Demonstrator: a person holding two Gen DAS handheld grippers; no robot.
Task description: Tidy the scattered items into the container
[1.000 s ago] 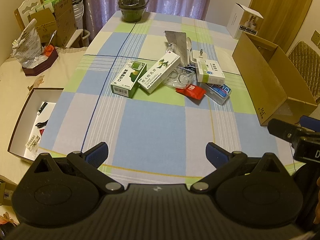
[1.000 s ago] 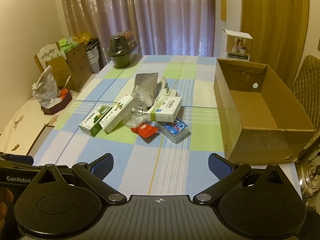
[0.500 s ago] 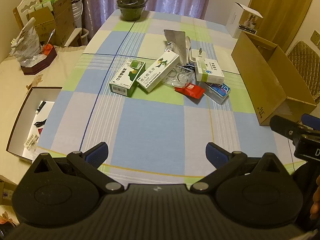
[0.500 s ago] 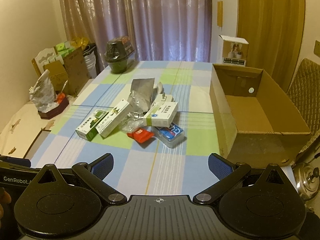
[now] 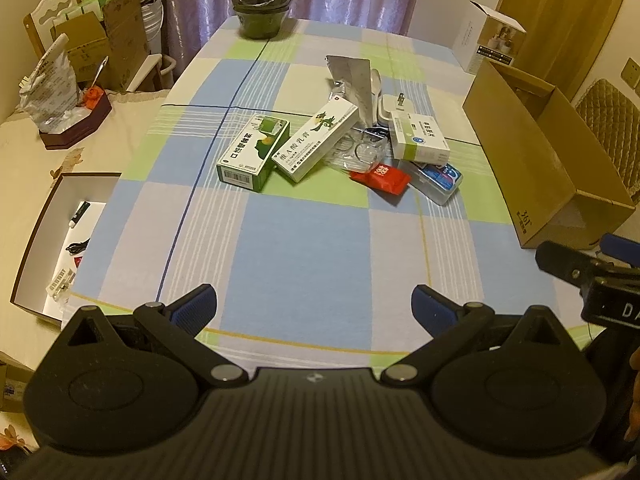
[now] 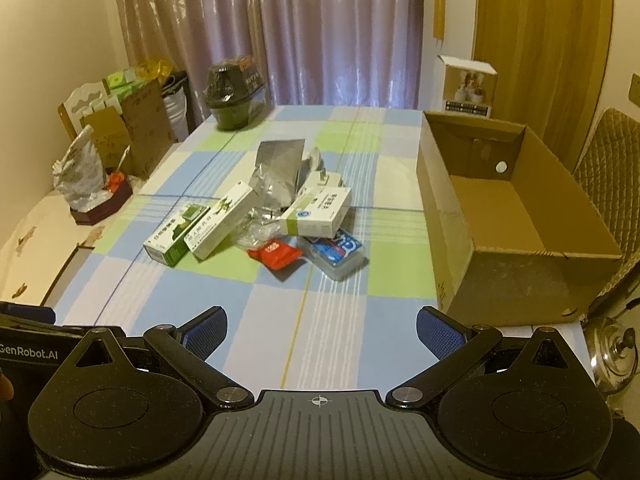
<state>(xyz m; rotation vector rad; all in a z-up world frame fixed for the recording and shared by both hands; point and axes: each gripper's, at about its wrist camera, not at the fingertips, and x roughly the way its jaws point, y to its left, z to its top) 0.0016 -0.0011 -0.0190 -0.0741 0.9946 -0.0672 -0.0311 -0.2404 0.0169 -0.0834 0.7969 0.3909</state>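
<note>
We hold both tongs above the near edge of the checked tabletop [image 5: 304, 248]: left tongs [image 5: 314, 300] and right tongs [image 6: 321, 326] spread wide w/ nothing between. Scattered items [image 6: 264, 220], boxes & packets, sit piled mid-tabletop. Cardboard box [image 6: 516, 216] stands at right, well apart from the pile.

On my desk [image 5: 304, 248] I count 3 medicine boxes [image 5: 255, 153] [image 5: 315, 141] [image 5: 419, 136], 1 red packet [image 5: 381, 176], 1 clear blue-labelled case [image 5: 437, 178], 1 silver foil pouch [image 5: 353, 80], 1 open cardboard box [image 6: 516, 216], and 1 dark lidded pot [image 5: 262, 12].
</note>
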